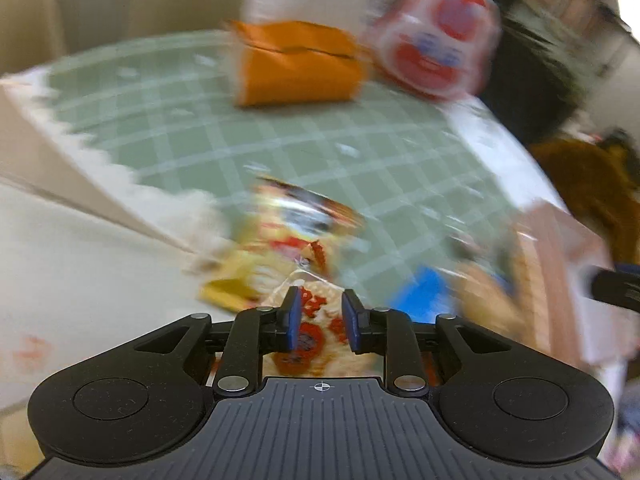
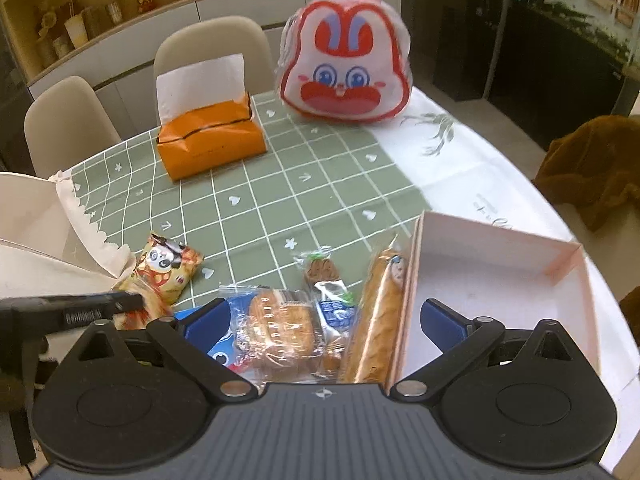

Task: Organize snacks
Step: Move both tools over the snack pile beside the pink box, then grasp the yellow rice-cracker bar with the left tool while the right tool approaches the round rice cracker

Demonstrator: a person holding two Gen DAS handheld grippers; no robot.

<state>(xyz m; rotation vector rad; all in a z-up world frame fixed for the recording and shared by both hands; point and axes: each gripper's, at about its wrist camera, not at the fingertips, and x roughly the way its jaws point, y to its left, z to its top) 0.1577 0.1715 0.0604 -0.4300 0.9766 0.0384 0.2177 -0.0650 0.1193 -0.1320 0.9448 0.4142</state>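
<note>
Left hand-held gripper point(image 1: 319, 312) nips the panda packet point(image 1: 296, 240)

Our right hand-held gripper point(image 2: 324, 320) hangs wide open over the snack pile point(image 2: 288, 328) – the box point(image 2: 568, 276) stands beside it, presumably their destination.

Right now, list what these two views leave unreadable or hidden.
- Left wrist view: motion blur smears everything; the print on the panda snack packet is unreadable.
- Left tool: blue pads are close around that packet, but contact cannot be confirmed.
- Right wrist view: the right tool covers the near ends of the wrapped pastry and the long bread stick.
- Pink box: near corner hidden behind the tool.
</note>
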